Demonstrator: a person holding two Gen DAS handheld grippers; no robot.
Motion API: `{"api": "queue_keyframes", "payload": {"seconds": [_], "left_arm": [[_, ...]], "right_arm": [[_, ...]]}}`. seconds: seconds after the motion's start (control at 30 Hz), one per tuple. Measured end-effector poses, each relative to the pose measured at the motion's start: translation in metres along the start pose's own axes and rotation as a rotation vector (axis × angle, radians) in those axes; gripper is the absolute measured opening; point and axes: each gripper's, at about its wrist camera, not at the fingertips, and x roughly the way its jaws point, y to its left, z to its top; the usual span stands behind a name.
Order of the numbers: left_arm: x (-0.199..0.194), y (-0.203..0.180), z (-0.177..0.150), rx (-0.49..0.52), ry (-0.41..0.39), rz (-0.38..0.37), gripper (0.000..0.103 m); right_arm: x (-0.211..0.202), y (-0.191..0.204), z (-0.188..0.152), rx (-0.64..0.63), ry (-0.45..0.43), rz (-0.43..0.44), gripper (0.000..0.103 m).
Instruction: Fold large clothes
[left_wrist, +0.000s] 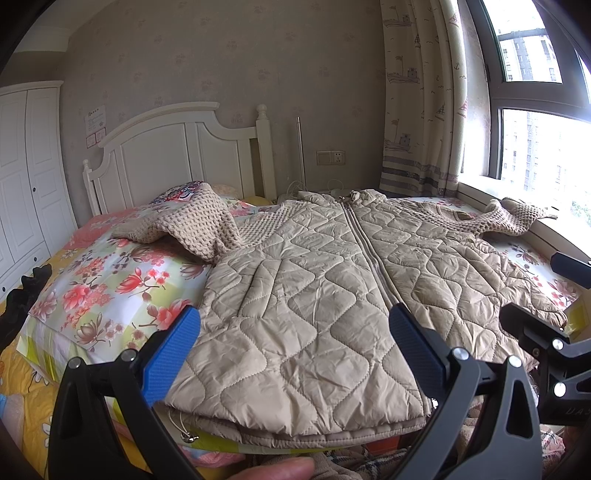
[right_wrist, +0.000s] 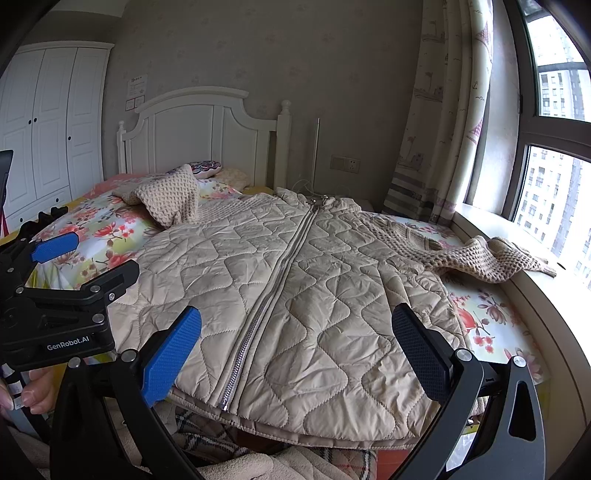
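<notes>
Quilted beige jacket (left_wrist: 314, 295) lies flat, zipped, centre frame on the floral bedspread (left_wrist: 110, 280), knit sleeves (right_wrist: 480, 254) flung out upper left and right. Folding not started, I'd say. Your left gripper (left_wrist: 295, 339) and right gripper (right_wrist: 295, 339) hover spread wide at the hem, gripping nothing. Next: pinch a sleeve, fold it inward.

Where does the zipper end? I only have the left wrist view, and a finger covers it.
Observer: The zipper runs closed right down to the jacket's hem.
Reviewer: Is the right gripper open?
Observer: Yes, the right gripper has its fingers wide apart and holds nothing.
Reviewer: Any marking on the left gripper?
Observer: The left gripper reads GenRobot.AI on its body.
</notes>
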Motion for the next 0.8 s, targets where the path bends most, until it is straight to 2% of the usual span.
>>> {"api": "queue_keyframes", "payload": {"seconds": [0.1, 0.23, 0.33, 0.37, 0.43, 0.53, 0.57, 0.6, 0.7, 0.8], "left_arm": [[0.001, 0.004, 0.003, 0.002, 0.021, -0.018, 0.101], [0.030, 0.002, 0.011, 0.005, 0.099, -0.052, 0.101], [0.075, 0.002, 0.027, 0.056, 0.208, -0.042, 0.101], [0.093, 0.002, 0.035, 0.084, 0.222, -0.012, 0.101], [0.135, 0.002, 0.053, 0.091, 0.248, 0.036, 0.101], [0.208, 0.007, 0.066, 0.068, 0.383, 0.070, 0.101], [0.227, 0.011, 0.064, 0.026, 0.420, 0.058, 0.101], [0.247, 0.013, 0.066, 0.024, 0.436, 0.079, 0.101], [0.287, 0.014, 0.062, 0.032, 0.460, 0.115, 0.101], [0.308, 0.014, 0.051, 0.025, 0.493, 0.090, 0.101]], "right_arm": [[0.001, -0.001, -0.001, 0.007, 0.008, 0.004, 0.099], [0.010, -0.014, -0.001, 0.033, 0.033, -0.002, 0.099], [0.026, -0.037, 0.002, 0.057, 0.061, -0.036, 0.099], [0.032, -0.048, 0.004, 0.075, 0.073, -0.058, 0.099], [0.047, -0.076, 0.008, 0.118, 0.085, -0.113, 0.099], [0.078, -0.129, 0.015, 0.216, 0.137, -0.182, 0.099], [0.090, -0.150, 0.016, 0.271, 0.158, -0.198, 0.099], [0.102, -0.174, 0.017, 0.341, 0.185, -0.216, 0.099], [0.133, -0.247, 0.013, 0.584, 0.218, -0.239, 0.099], [0.159, -0.303, 0.008, 0.725, 0.201, -0.297, 0.099]]}}
